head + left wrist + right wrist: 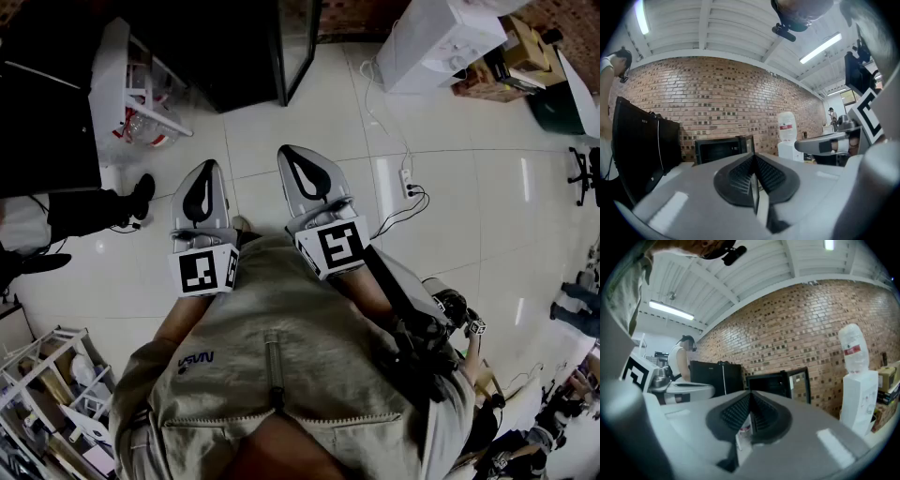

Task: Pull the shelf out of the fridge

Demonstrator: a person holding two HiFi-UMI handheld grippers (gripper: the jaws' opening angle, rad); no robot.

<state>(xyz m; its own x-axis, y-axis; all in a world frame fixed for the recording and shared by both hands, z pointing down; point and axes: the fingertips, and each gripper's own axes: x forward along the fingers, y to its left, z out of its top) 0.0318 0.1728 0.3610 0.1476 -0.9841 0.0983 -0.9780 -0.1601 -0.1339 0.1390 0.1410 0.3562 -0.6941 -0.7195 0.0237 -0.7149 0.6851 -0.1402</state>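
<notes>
– Fridge point(771, 384), small, black and boxy: where is it?
– Against the red brick wall point(787, 333); its glass door point(800, 380) is swung open; I cannot make out its shelf.
– Jaws?
– Left gripper point(208, 171) and right gripper point(291, 155) are both clenched on nothing, side by side over white floor tiles point(469, 216).

Overhead, white ceiling tube lights point(820, 47) glared off the glossy pale floor tiles point(469, 216). Both gripper views bulged, with black corners.
</notes>
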